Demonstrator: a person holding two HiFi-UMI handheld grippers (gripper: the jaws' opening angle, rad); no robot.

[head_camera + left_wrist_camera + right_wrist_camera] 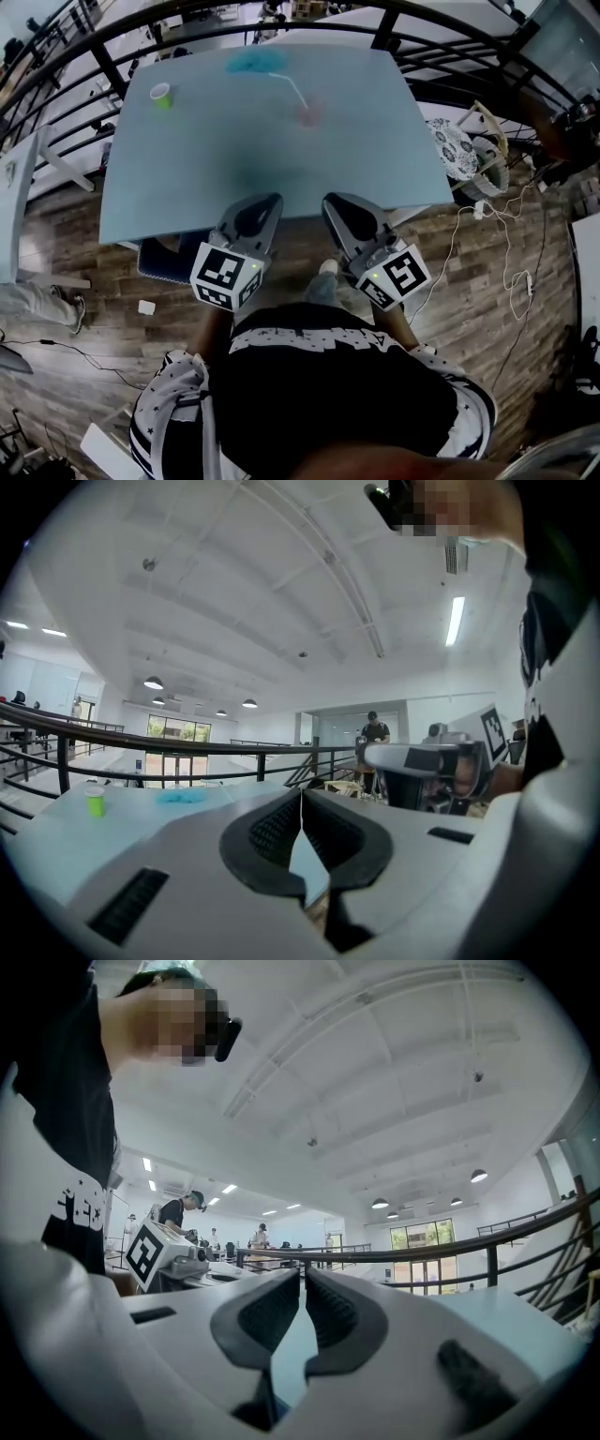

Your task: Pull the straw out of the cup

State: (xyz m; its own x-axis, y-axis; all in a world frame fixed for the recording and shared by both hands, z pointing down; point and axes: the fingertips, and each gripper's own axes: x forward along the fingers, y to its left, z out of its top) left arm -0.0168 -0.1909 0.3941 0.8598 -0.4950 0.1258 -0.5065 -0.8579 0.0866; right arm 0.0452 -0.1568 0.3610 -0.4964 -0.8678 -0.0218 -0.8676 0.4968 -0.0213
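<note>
A clear, pink-tinted cup point(308, 114) stands on the far middle of the pale blue table point(375, 159), with a white straw point(292, 88) leaning out of it up and to the left. My left gripper point(269, 202) and right gripper point(330, 202) hover side by side over the table's near edge, well short of the cup. Both are shut on nothing. In the left gripper view the jaws point(301, 799) meet at the tips. In the right gripper view the jaws point(304, 1283) stand almost touching. The cup does not show clearly in either gripper view.
A small green cup point(161, 95) point(95, 800) sits at the far left corner. A blue patch point(255, 63) point(183, 797) lies at the table's far edge. A black railing point(112, 70) curves behind the table. A white basket point(461, 150) and cables lie on the floor at right.
</note>
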